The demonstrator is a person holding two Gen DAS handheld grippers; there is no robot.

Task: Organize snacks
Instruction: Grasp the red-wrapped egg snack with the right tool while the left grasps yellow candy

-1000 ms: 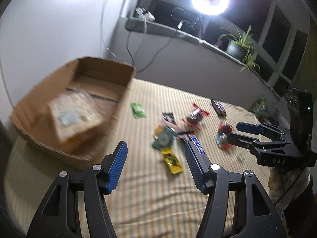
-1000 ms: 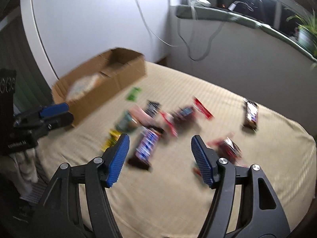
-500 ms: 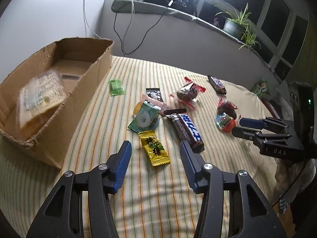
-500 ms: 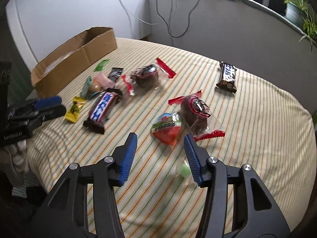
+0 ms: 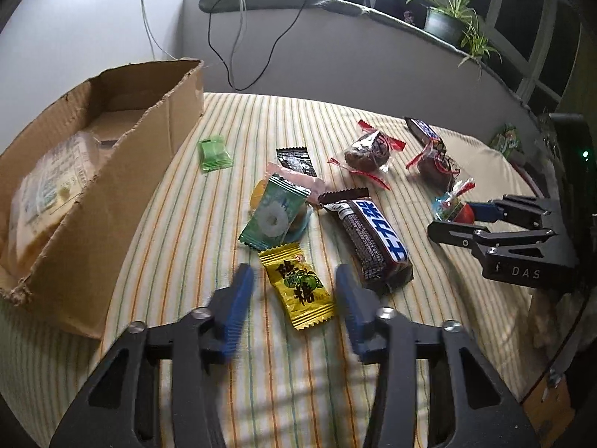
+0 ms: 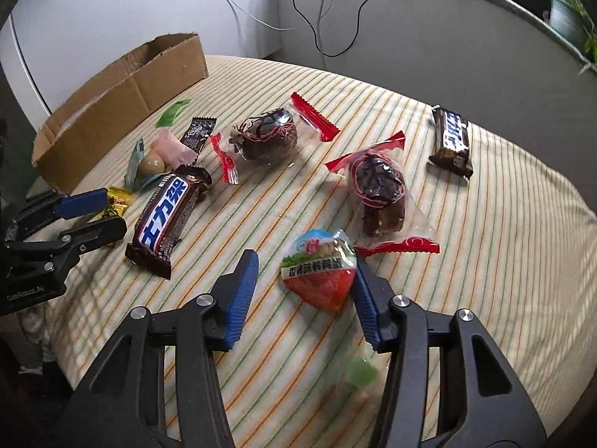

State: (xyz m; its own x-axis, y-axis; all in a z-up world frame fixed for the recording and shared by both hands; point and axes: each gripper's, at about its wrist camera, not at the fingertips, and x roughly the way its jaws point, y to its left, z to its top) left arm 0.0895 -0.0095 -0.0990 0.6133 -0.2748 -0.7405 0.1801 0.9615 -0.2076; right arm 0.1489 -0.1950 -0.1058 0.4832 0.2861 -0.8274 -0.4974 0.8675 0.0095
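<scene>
With both jaws apart, the left gripper [image 5: 294,287], closing, should centre on the yellow candy [image 5: 297,285] and pinch squarely, and the right gripper [image 6: 304,285] likewise on the red-and-green packet [image 6: 321,274].

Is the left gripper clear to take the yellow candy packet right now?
Probably yes: the yellow candy packet lies flat between the closing left gripper jaws, nothing on it; the chocolate bar lies close.

My striped bed [image 5: 179,224]: torn brown cardboard box [image 5: 112,171], dark chocolate bars [image 5: 373,239], scattered small wrapped sweets [image 5: 296,287].

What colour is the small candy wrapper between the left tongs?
Yellow candy wrapper, with dark lettering; clearest in the left wrist view.
</scene>
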